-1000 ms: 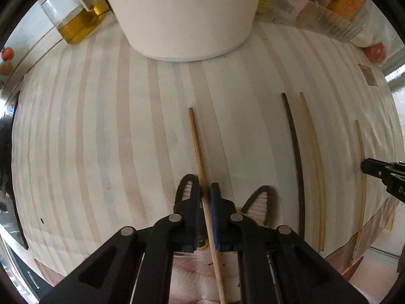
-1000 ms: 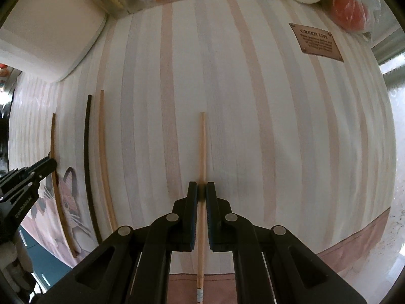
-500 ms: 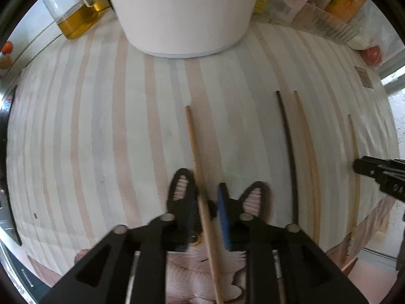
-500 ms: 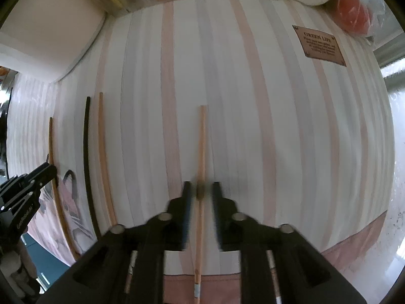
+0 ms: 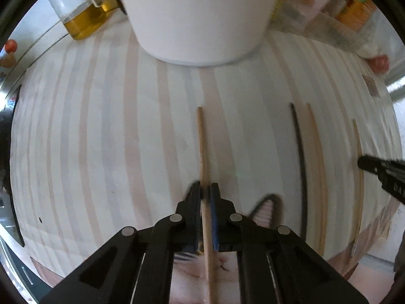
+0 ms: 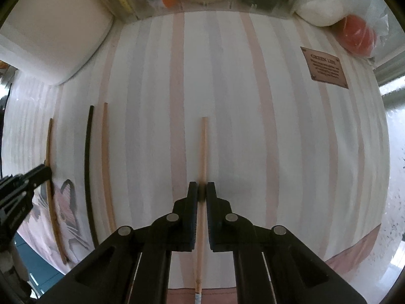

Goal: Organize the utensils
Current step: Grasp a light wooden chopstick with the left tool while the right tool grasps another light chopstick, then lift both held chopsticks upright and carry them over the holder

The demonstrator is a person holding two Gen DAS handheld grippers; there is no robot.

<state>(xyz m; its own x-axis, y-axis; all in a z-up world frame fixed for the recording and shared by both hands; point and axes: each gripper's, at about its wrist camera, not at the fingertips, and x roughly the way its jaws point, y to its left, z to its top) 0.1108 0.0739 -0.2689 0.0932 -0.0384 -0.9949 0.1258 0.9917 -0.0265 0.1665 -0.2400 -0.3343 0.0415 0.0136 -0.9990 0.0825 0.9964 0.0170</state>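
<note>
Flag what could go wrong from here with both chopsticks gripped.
1. Each hand-held gripper, left and right, pinches its chopstick on a thin shaft; either might swivel or slip when lifted.
2. The black chopstick and pale one lie between them and could get knocked.

I see a bench with a striped cloth (image 6: 227, 101); on it lie a black chopstick (image 6: 87, 177), wooden chopsticks (image 6: 106, 167) and a white container (image 5: 197, 12).
</note>
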